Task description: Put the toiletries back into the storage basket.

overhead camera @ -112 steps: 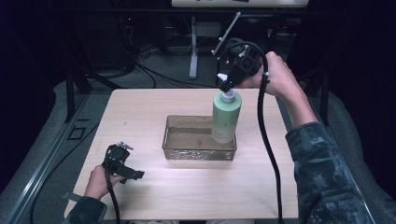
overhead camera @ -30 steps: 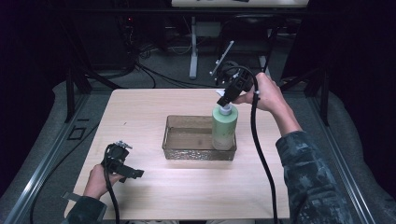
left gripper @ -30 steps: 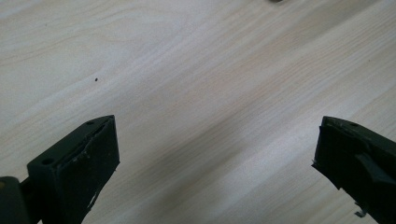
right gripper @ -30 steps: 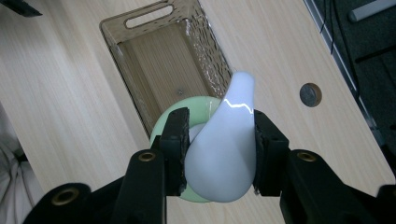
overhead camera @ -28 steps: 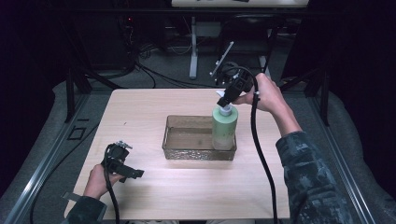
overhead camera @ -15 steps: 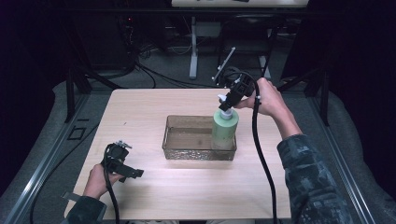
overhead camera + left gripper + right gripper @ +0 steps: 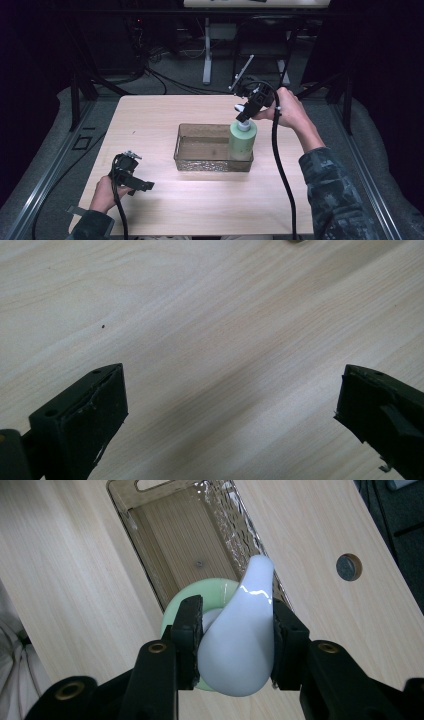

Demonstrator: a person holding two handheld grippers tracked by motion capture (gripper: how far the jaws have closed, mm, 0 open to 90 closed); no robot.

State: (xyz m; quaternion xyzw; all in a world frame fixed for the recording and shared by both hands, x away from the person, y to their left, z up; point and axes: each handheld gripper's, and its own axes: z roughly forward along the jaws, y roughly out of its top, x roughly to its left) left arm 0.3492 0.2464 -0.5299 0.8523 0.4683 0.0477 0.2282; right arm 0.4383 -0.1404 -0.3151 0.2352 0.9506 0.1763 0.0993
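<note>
I have the right hand-held gripper (image 7: 235, 645) clamped on the white pump head (image 7: 242, 640) of the green bottle (image 7: 242, 141); in the right gripper view its two black jaws press against either side of that head, whose spout runs out ahead between them. The green shoulder of the bottle shows as a ring just under the pads. The bottle stands upright inside the clear tray (image 7: 200, 161), at the tray's right end, and in the high view the tray sits near the middle of the table (image 7: 150, 115). My right hand (image 7: 290, 111) comes in from the right side, forearm raised off the table, the gripper angled down and to the left onto the bottle top (its cable loops down past the tray toward the near edge).

The left hand-held gripper (image 7: 230, 405) holds nothing: in the left gripper view its jaws stand wide apart over bare wood grain. In the high view my left hand (image 7: 106, 192) lies low at the near left corner of the table, well apart from the tray, with the gripper pointing to the right.
</note>
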